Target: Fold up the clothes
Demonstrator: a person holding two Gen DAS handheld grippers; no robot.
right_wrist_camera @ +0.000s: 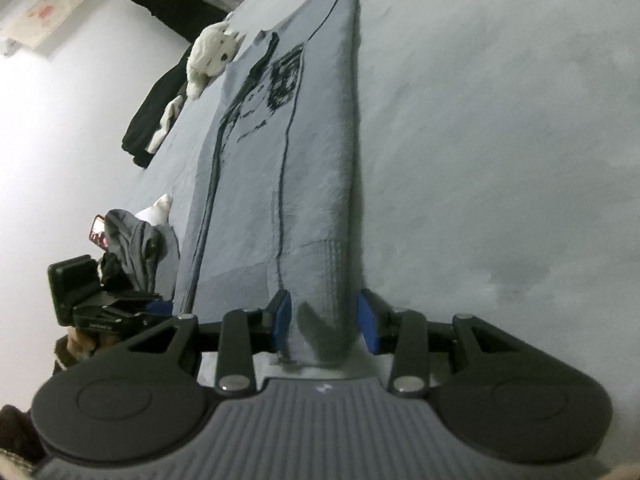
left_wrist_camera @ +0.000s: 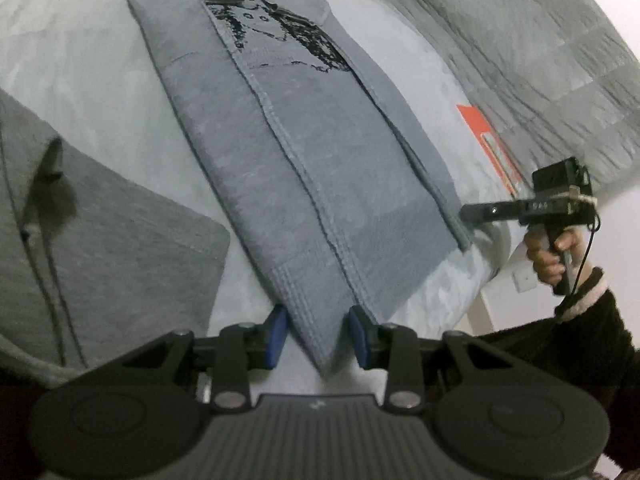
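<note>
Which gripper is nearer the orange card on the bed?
Right. The right gripper hovers just below the orange card, at the shirt's corner; the left gripper straddles the opposite hem corner.

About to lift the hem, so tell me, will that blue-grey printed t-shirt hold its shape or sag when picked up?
The t-shirt will probably sag: it lies flat in soft folded layers. Its hem corners sit between both tongs, so the middle likely droops. It looks thin, so probably light.

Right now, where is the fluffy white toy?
In the right wrist view, the fluffy white toy lies upper left, beside the grey T-shirt and above dark clothes.
</note>
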